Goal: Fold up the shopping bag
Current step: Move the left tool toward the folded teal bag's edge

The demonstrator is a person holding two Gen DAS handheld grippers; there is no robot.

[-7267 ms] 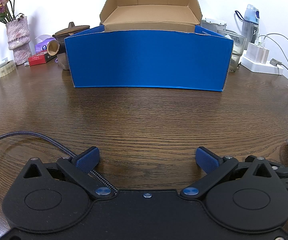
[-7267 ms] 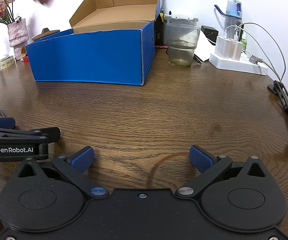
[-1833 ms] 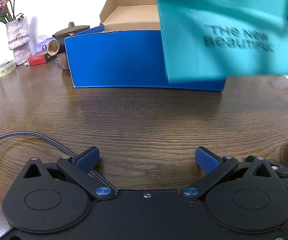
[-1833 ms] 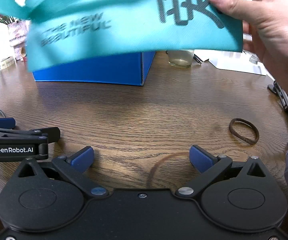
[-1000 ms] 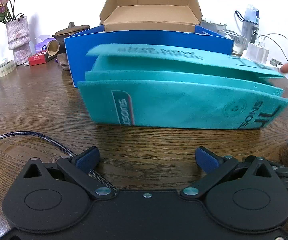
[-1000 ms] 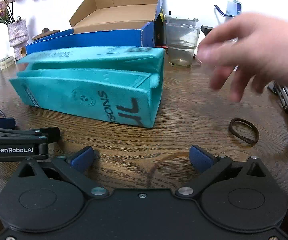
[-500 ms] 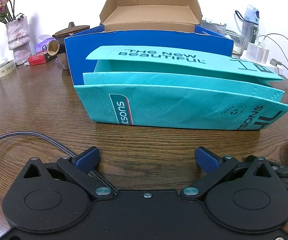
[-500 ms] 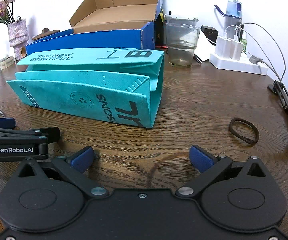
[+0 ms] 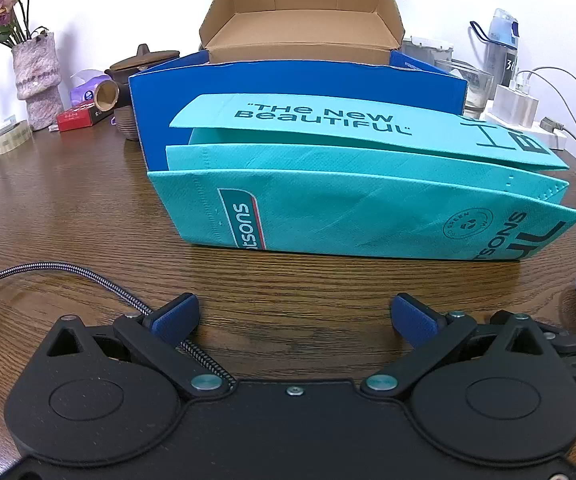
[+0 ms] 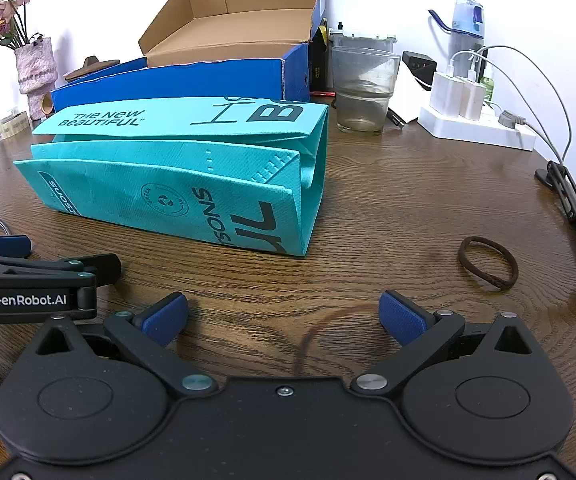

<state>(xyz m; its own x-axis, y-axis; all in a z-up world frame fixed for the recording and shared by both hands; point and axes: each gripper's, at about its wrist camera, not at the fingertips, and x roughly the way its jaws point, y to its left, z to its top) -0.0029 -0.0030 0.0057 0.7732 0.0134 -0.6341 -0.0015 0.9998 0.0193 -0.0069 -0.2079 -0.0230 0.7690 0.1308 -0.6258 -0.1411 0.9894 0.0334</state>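
Covering whole scene, wooden table (image 9: 68, 208). Blue box (image 9: 295, 92) at back, lid up. Teal bag (image 9: 367, 216) lies on its side in front of box, near it, loosely collapsed, layers springing apart, mouth toward right. Left gripper (image 9: 293, 316) rests low over table before bag, jaws apart, nothing between. Right gripper (image 10: 284, 314) same, jaws apart, empty, well clear of bag. Glass (image 10: 363, 88) right of box. Brown band (image 10: 487, 262) flat on table, right of bag.
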